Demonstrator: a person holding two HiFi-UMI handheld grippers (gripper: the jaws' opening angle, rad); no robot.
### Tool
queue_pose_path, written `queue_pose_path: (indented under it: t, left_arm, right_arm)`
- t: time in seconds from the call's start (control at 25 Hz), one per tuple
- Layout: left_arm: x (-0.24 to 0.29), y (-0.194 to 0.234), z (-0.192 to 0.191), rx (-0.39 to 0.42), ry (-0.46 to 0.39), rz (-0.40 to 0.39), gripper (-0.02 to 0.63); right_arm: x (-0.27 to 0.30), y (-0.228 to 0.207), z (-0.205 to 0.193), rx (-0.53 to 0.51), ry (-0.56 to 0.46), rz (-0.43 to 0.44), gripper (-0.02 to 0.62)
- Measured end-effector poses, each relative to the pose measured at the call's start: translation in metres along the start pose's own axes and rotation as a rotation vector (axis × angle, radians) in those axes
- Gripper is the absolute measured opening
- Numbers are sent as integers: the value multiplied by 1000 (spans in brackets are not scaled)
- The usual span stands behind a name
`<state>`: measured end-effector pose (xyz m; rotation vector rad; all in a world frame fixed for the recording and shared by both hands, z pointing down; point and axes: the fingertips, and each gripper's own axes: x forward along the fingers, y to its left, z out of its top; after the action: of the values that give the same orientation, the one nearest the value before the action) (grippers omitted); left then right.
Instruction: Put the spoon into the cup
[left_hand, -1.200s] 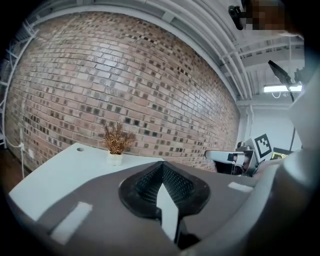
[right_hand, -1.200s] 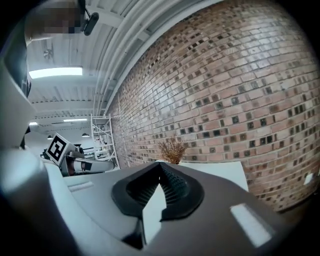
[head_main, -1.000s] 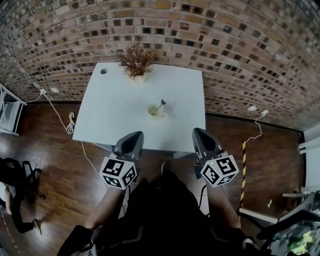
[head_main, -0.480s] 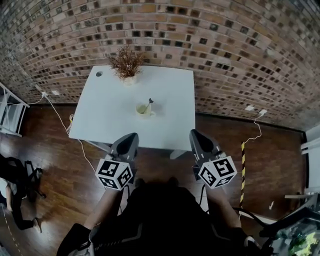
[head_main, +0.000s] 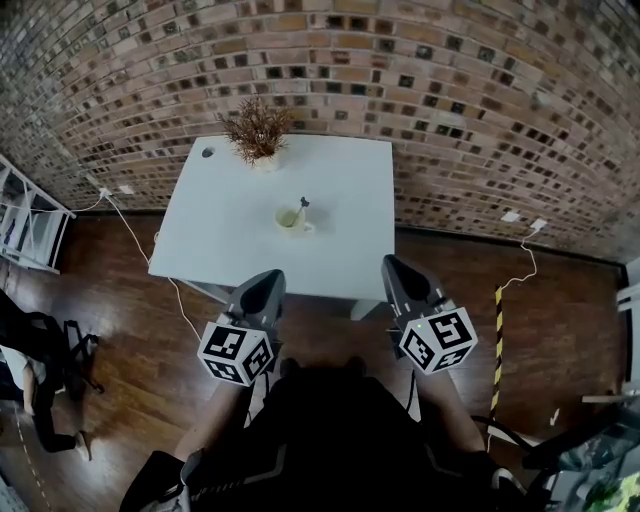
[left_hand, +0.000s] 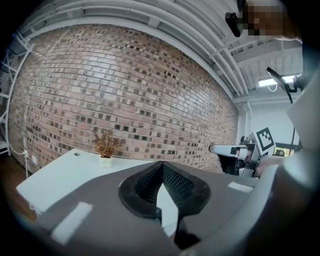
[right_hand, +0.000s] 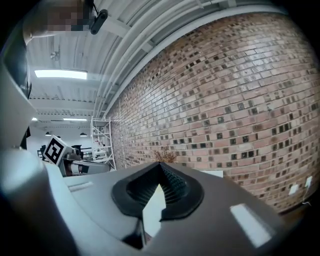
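Two grippers, zero cargo, and we reckon this job's basically wrapped. Working down from the big stuff: the brick wall (head_main: 450, 100) runs along the back, the dark wooden floor (head_main: 120, 300) fills the rest, and the white surface (head_main: 230, 250) is pushed up against the wall, which leaves us the near edge to approach from. We're standing back from that edge, so both tools hang over the floor rather than over the surface.

The left gripper (head_main: 269, 276) has its jaws clenched tip to tip with nothing between them. The right gripper (head_main: 394, 263) is the same: pinched together, empty. Both point roughly level toward the wall, side by side, well apart from anything on the surface. Our guess is they're held closed and close to the body because there's nothing left to carry.

The dried plant (head_main: 256, 128) in its little white pot sits at the far edge near the wall, out of the working area. The cup (head_main: 289, 220) stands upright near the middle of the surface, well clear of the plant and easy to get at from our side. The spoon (head_main: 300, 208) is in the cup, its dark upper end leaning out over the rim toward the upper right. We figure it leans because the cup is short and the rim is what props it. Which end is down is too small to tell. Looks steady to us.
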<state>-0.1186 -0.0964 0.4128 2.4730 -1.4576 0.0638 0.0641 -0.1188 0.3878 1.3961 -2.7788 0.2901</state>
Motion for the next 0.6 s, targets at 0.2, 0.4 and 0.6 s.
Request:
queue_pose_path:
  t: [0.2, 0.4, 0.6]
  left_arm:
    - [-5, 3, 0, -2, -6, -19, -6]
    - [-5, -1, 0, -11, -8, -35, -6]
    - [-2, -3, -4, -24, -4, -48, -6]
  right_arm:
    - [1, 8, -3, -22, 6, 3, 5]
    - [3, 4, -3, -10, 16, 3, 6]
    - [-3, 2, -4, 7, 5, -15, 6]
